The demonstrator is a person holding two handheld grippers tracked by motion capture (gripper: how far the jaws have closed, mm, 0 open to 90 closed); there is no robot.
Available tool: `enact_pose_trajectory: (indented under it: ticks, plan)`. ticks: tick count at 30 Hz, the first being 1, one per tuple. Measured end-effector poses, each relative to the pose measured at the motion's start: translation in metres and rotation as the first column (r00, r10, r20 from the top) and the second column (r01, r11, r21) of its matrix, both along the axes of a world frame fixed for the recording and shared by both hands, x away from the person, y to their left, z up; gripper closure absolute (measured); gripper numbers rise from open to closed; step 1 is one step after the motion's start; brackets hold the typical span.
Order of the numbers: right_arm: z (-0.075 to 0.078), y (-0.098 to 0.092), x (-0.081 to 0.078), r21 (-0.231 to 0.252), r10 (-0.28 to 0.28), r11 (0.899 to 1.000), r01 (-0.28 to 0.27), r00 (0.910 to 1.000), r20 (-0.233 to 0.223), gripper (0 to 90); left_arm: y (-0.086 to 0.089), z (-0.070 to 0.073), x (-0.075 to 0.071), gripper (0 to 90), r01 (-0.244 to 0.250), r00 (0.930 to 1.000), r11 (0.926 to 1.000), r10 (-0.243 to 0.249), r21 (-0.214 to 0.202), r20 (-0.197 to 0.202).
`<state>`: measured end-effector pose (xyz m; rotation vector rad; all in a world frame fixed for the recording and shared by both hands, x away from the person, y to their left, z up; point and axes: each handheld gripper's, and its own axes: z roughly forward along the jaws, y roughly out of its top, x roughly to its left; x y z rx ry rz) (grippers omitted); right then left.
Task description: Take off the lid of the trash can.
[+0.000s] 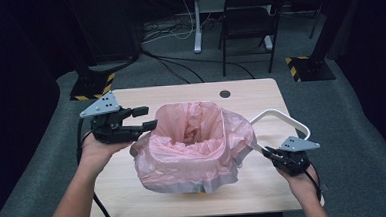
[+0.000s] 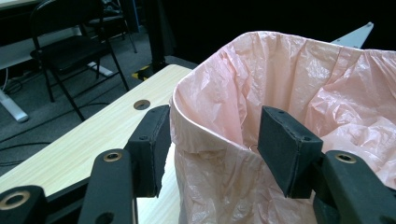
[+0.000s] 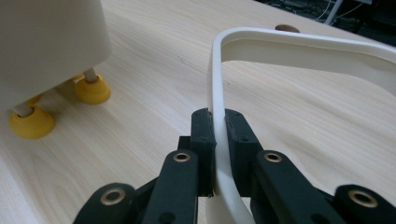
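— What have you got hold of?

— My right gripper (image 3: pixel 215 140) is clenched on the thin white ring (image 1: pixel 280 115), pads pinching one side of it, low over the table (image 1: pixel 135 191) at the right of the bin. My left gripper (image 2: pixel 210 149) is released, jaws spread either side of the bin's near rim where the pink bag (image 1: pixel 193 148) folds over it. Neither pad presses the plastic yet.

— And the bin itself?

— The white bin (image 3: pixel 46 46) stands mid-table on little yellow feet (image 3: pixel 91 88), bag lining it and draped outside all round. Beyond it there's a bare tabletop with a cable hole (image 1: pixel 225 94), then a folding chair (image 1: pixel 251 20) on the floor.

— So how do you do this well?

— I'd guess the ring goes over the rim to trap the bag. I'd pinch rim and bag with my left so the liner can't slide, lift the ring level, centre it above the opening, and press down evenly. If I tilt it, it may drag the plastic inward.
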<state>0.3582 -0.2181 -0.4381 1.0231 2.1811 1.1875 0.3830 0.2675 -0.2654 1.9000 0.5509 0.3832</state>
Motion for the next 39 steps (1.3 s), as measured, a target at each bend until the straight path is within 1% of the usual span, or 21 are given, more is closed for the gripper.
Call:
enact_pose_trajectory:
  ticks: [7, 11, 17, 20, 25, 31, 34, 39]
  plan:
    - [-0.011, -0.002, 0.003, 0.002, -0.001, 1.0, 0.001, 0.9993, -0.036, 83.0, -0.001, 0.001, 0.001, 43.8, 0.004, 1.0, 1.0, -0.004, -0.004, 0.002]
    - [-0.017, -0.002, 0.005, -0.009, 0.011, 1.0, -0.011, 0.998, -0.062, 82.7, -0.002, 0.003, 0.002, 43.8, 0.006, 1.0, 1.0, -0.006, -0.001, 0.003]
    - [-0.024, -0.003, 0.007, -0.006, 0.029, 1.0, -0.029, 0.9948, -0.098, 82.6, -0.005, 0.003, 0.002, 43.8, 0.008, 1.0, 1.0, -0.008, -0.001, 0.003]
    - [-0.027, -0.004, 0.007, -0.004, 0.041, 0.999, -0.041, 0.9934, -0.107, 82.5, -0.005, 0.002, 0.002, 43.8, 0.008, 1.0, 1.0, -0.008, -0.001, 0.001]
    - [-0.033, -0.004, 0.01, 0.003, 0.062, 0.998, -0.062, 0.9873, -0.146, 81.9, -0.006, 0.002, 0.002, 43.8, 0.011, 0.9999, 0.9999, -0.011, -0.006, 0.004]
    - [-0.039, -0.007, 0.013, 0.005, 0.058, 0.998, -0.059, 0.9824, -0.178, 82.6, -0.007, 0.003, 0.001, 43.9, 0.012, 0.9999, 0.9999, -0.012, -0.01, 0.006]
    - [-0.042, -0.009, 0.014, -0.012, 0.055, 0.998, -0.058, 0.98, -0.191, 82.9, -0.006, 0.003, 0.002, 43.9, 0.011, 0.9999, 0.9999, -0.011, -0.011, 0.007]
    - [-0.045, -0.013, 0.016, -0.026, 0.053, 0.998, -0.059, 0.9754, -0.214, 83.1, -0.006, 0.002, 0.002, 43.9, 0.009, 0.9999, 0.9999, -0.009, -0.012, 0.006]
